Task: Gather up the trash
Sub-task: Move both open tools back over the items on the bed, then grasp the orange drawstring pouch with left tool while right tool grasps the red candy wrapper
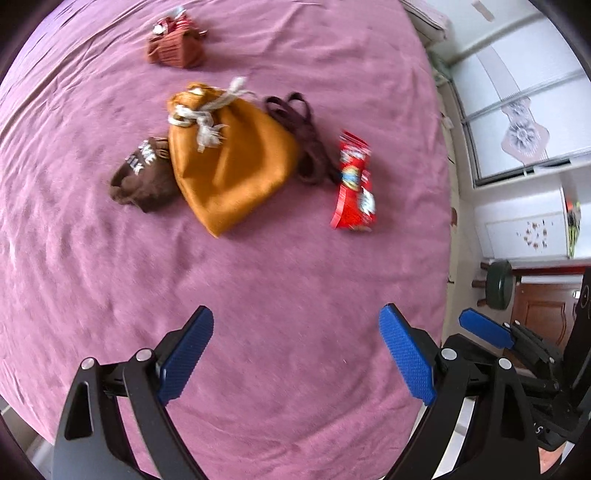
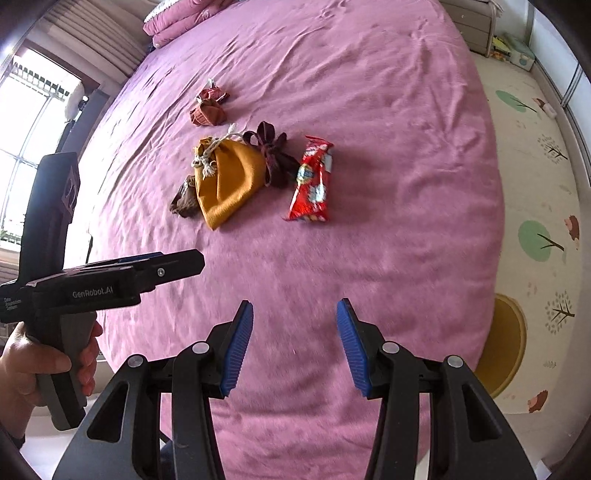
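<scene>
A red snack wrapper [image 1: 354, 182] [image 2: 312, 181] lies on the pink bedspread [image 1: 258, 280] [image 2: 388, 129]. Left of it lies an orange drawstring pouch [image 1: 231, 162] [image 2: 229, 181], with a dark maroon cloth piece [image 1: 306, 144] [image 2: 273, 155] between them. A brown wrapper [image 1: 142, 177] [image 2: 184, 201] sticks out from under the pouch's left side. A reddish-brown bundle [image 1: 175, 42] [image 2: 207, 107] lies farther back. My left gripper [image 1: 295, 354] is open and empty, short of the pouch. My right gripper [image 2: 295, 347] is open and empty, short of the red wrapper.
The bed edge runs along the right in both views. A patterned play mat [image 2: 535, 184] covers the floor beside it. A stool [image 1: 498, 284] and a wardrobe [image 1: 517, 110] stand beyond the bed. Folded pink bedding [image 2: 177, 18] lies at the far end.
</scene>
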### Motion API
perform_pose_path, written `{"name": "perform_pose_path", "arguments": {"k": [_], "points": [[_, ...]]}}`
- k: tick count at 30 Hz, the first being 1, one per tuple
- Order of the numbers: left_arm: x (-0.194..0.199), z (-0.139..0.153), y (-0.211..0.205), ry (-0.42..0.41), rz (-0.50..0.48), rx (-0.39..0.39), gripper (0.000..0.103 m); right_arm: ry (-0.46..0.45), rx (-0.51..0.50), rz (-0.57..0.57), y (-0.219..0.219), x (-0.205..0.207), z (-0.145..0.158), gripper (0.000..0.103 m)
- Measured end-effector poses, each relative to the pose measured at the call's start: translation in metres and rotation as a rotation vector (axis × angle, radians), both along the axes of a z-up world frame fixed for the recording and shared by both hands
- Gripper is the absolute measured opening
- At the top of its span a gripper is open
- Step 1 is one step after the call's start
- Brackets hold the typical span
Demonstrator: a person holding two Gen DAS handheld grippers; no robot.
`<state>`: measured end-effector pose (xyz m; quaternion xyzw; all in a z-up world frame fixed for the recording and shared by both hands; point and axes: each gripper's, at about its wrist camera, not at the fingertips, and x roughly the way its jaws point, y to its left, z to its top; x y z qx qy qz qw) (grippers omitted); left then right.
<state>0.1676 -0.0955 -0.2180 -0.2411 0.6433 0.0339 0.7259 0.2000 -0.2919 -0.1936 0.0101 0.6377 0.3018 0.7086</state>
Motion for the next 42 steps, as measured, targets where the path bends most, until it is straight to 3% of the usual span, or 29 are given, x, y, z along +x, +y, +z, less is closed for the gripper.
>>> {"name": "perform_pose_path", "arguments": {"k": [15, 24, 30, 38, 42], "points": [[0.033, -0.063, 0.068, 0.076, 0.221, -0.127, 0.091, 0.062, -0.016, 0.032, 0.051, 0.052, -0.039, 0.046], [0.049, -0.092, 0.076, 0.122, 0.248, -0.166, 0.091, 0.104, -0.019, 0.023, 0.063, 0.077, -0.064, 0.046], [0.058, -0.102, 0.068, 0.18, 0.246, -0.144, 0.094, 0.13, -0.002, -0.005, 0.066, 0.092, -0.078, 0.046], [0.08, -0.116, 0.08, 0.299, 0.402, -0.149, 0.093, 0.134, -0.02, -0.023, 0.076, 0.104, -0.094, 0.047], [0.088, -0.12, 0.078, 0.333, 0.423, -0.096, 0.091, 0.122, -0.045, -0.026, 0.079, 0.103, -0.099, 0.043]]}}
